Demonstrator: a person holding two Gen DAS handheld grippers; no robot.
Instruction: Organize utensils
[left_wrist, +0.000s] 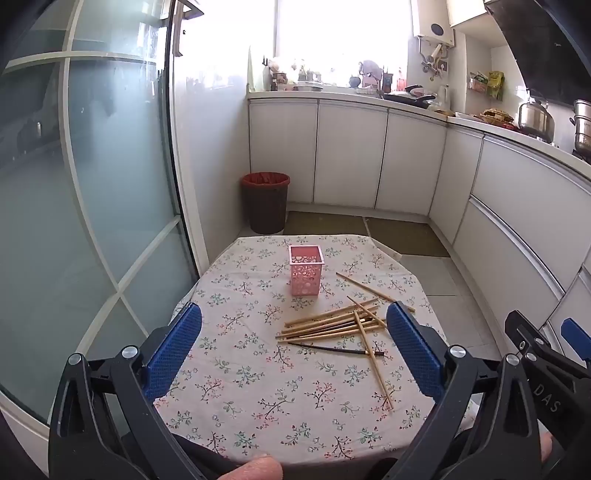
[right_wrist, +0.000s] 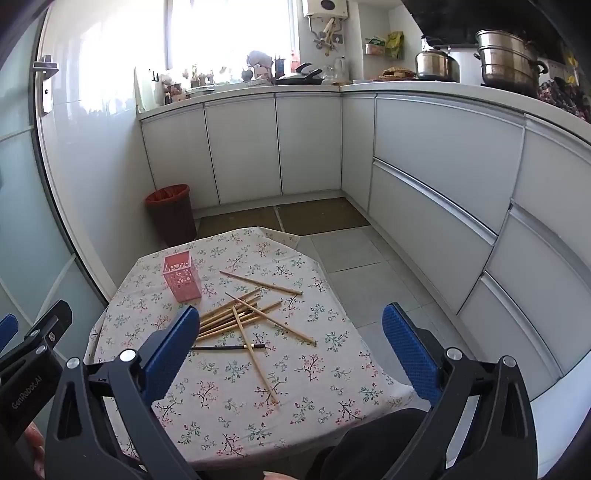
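We hold the left tongs (left_wrist: 294, 341) and the right tongs (right_wrist: 286, 341) spread wide and gripping nothing above the near edge of the bench (left_wrist: 240, 398), which wears a floral cloth. One pink perforated holder (left_wrist: 306, 270) stands upright at the far side, and just beside it sprawls a loose heap of wooden chopsticks (left_wrist: 332, 325), crossed so thickly that we cannot count them. One dark chopstick (left_wrist: 334, 349) lies nearest us, one pale stick (left_wrist: 373, 291) lies apart at the far right, and one bin (left_wrist: 265, 203) with a red liner stands on the floor beyond.
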